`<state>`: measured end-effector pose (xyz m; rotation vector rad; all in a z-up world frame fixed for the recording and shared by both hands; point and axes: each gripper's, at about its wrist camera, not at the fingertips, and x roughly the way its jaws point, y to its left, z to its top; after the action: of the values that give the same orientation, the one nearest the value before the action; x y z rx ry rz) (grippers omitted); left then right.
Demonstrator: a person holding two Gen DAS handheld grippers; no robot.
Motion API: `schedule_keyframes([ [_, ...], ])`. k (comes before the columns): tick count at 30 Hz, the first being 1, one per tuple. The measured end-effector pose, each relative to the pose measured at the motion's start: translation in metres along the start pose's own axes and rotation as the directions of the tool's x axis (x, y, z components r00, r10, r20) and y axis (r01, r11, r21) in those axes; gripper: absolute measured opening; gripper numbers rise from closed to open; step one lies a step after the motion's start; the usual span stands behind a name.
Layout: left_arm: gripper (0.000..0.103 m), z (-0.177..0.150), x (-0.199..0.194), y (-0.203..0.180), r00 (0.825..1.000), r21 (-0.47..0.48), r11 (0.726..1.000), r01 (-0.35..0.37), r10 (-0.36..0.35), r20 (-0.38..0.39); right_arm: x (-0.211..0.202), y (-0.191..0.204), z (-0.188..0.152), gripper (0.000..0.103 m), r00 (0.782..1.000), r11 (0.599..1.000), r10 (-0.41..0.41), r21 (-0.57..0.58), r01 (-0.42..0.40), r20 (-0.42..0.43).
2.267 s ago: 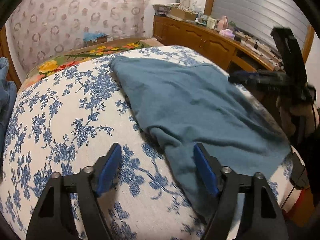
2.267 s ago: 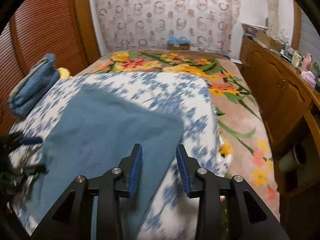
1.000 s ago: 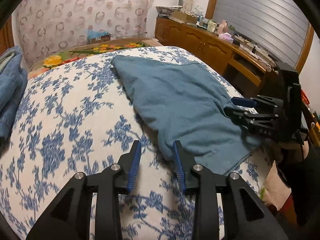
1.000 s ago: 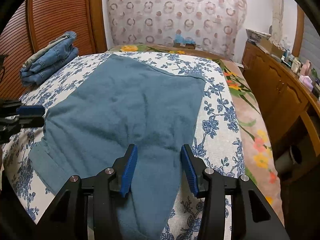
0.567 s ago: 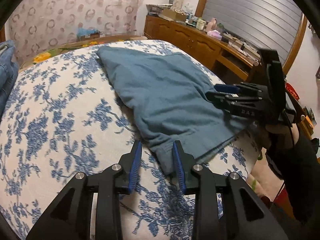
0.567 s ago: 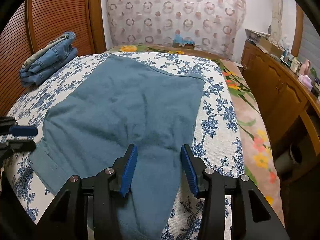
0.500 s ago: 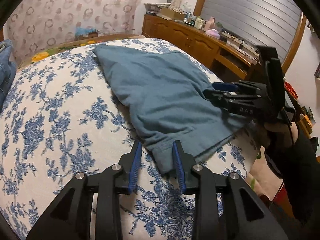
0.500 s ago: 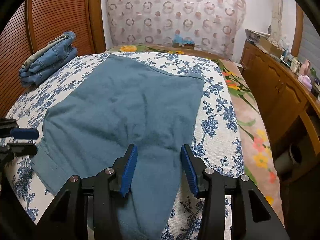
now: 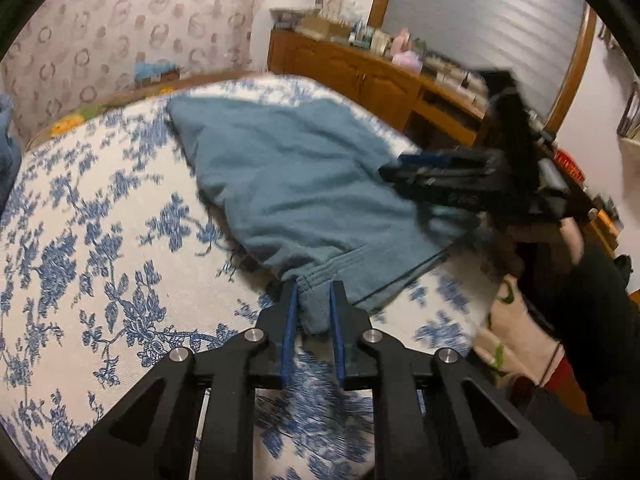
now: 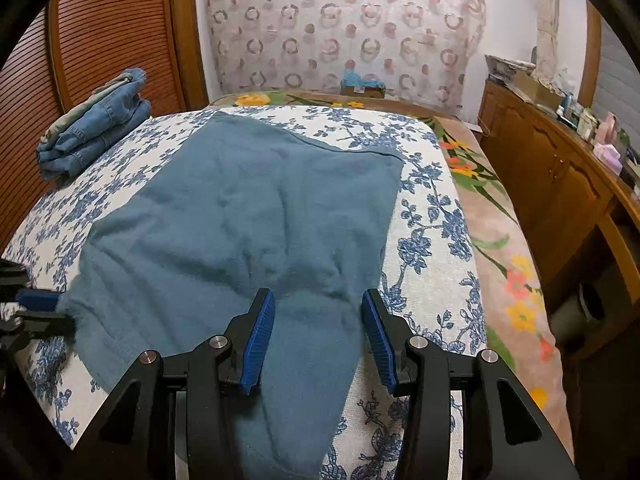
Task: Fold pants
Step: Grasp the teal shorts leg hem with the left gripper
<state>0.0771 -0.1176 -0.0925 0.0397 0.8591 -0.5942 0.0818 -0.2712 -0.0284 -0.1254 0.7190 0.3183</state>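
Note:
Teal-blue pants lie spread on the blue-flowered bed cover; they also show in the left wrist view. My left gripper is shut on the waistband corner of the pants at the bed's near edge, and it shows at the left edge of the right wrist view. My right gripper is open, its blue pads on either side of a pant leg that runs toward the camera. It shows blurred in the left wrist view, over the far side of the pants.
Folded jeans lie at the bed's back left by a slatted wooden door. A wooden cabinet with clutter on top runs along the right. A floral blanket covers the bed's right side.
My left gripper moved forward onto the waistband corner and closed on it. The right gripper stayed open over the pant leg.

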Motion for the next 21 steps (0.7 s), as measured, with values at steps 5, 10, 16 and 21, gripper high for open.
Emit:
schedule_keyframes([
  [5,0.017,-0.005,-0.002,-0.003,1.000,0.012,1.000,-0.018,0.018,-0.022,-0.006,-0.002,-0.001,0.047,1.000,1.000,0.015,0.005,-0.015,0.009],
  [10,0.017,-0.008,0.004,0.001,0.999,-0.003,1.000,-0.021,0.021,-0.040,-0.035,-0.007,-0.014,0.047,0.999,0.999,0.017,0.047,-0.019,0.041],
  [16,0.017,-0.010,0.008,0.003,0.999,-0.018,1.000,-0.021,0.020,-0.046,-0.066,-0.006,-0.036,0.047,0.998,0.996,0.037,0.075,-0.041,0.054],
  [21,0.018,-0.011,0.009,0.004,0.999,-0.022,1.000,-0.017,0.016,-0.048,-0.066,-0.003,-0.050,0.047,0.998,0.993,0.060,0.101,-0.062,0.022],
])
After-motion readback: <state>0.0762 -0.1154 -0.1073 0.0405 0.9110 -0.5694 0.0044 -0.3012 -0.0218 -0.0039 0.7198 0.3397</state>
